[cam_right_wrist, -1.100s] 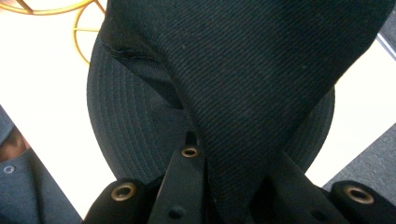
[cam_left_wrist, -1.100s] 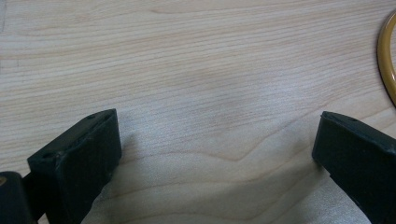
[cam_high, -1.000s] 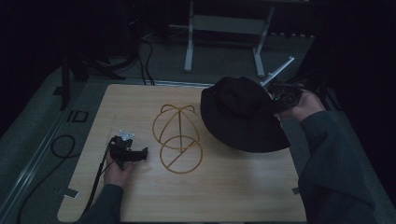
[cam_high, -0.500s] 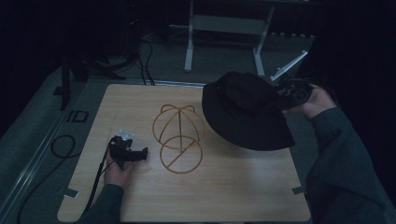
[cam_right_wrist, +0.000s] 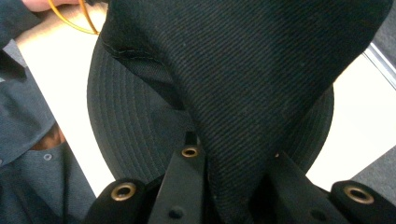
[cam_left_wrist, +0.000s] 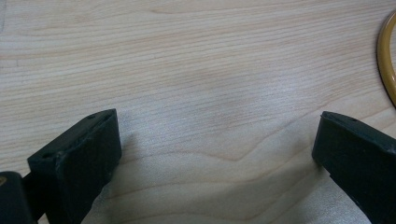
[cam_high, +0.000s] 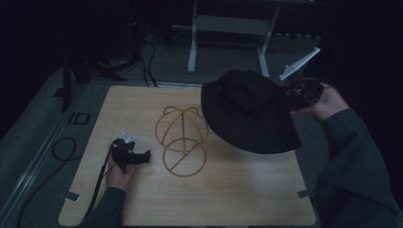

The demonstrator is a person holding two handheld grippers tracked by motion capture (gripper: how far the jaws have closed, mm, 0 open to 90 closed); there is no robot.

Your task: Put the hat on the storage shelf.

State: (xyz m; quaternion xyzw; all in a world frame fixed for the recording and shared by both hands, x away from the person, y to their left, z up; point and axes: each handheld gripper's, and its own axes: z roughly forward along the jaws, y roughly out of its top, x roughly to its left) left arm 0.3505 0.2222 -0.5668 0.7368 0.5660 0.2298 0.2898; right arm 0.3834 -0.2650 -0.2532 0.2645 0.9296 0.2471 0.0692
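The right gripper (cam_high: 291, 93) now holds the hat (cam_high: 247, 111) higher above the table's (cam_high: 237, 199) right edge than a second ago. The hat tilts more steeply, its brim hanging lower toward the near side, and sits slightly farther toward the far right corner.

We've got the black bucket hat (cam_high: 247, 111) up off the bench, right of centre in the high view, tilted with its crown toward the upper left and its stitched brim drooping toward the lower right. In the right gripper view, we see its twill fabric (cam_right_wrist: 261, 84) bunched and pinched at the bottom of the frame, ringed brim spread behind and two brass eyelets showing.
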